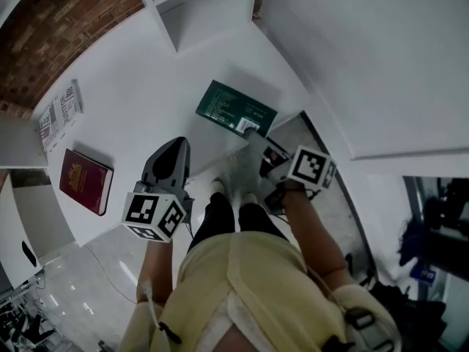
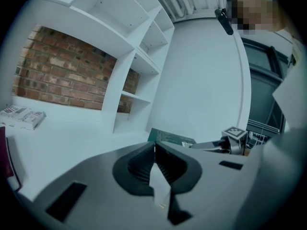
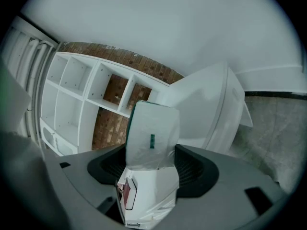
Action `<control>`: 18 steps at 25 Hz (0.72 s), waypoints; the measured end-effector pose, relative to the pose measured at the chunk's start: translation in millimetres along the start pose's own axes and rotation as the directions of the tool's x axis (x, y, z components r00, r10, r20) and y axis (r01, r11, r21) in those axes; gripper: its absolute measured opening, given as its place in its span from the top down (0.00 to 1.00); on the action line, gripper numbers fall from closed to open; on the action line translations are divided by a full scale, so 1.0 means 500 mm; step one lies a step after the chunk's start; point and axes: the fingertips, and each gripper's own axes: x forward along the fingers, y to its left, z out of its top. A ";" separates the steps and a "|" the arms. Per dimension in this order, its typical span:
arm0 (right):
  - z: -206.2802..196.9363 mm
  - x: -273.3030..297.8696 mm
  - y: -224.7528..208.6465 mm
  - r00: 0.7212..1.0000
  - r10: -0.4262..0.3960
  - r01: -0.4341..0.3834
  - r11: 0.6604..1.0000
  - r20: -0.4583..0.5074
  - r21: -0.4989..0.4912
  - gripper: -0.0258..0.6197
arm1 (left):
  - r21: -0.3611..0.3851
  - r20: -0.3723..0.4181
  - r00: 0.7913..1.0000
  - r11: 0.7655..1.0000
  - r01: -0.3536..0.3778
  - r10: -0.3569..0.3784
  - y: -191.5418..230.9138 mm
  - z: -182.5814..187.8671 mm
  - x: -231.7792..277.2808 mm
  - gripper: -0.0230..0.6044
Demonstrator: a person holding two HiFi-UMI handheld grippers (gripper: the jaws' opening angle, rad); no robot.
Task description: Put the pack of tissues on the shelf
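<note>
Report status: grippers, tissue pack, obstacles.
Left gripper shut, empty. Right gripper shut on pack of tissues. Shelf ahead; red book lies aside.

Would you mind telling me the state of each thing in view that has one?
right gripper, jaws shut on the pack of tissues.
left gripper, jaws together, empty.
pack of tissues, held by one end.
red booklet, closed, flat on the table.
shelf, open-fronted, visible compartments bare.

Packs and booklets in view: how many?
3. A green tissue pack in the right claw, a red booklet lying near the counter's left edge, and a white printed pack beyond it. Others may be hidden.
</note>
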 end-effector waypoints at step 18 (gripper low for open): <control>0.131 0.004 0.200 0.984 0.115 -0.106 0.991 0.132 -0.078 0.48 | 0.090 0.107 0.988 0.991 0.103 -0.113 0.032 0.151 0.036 0.96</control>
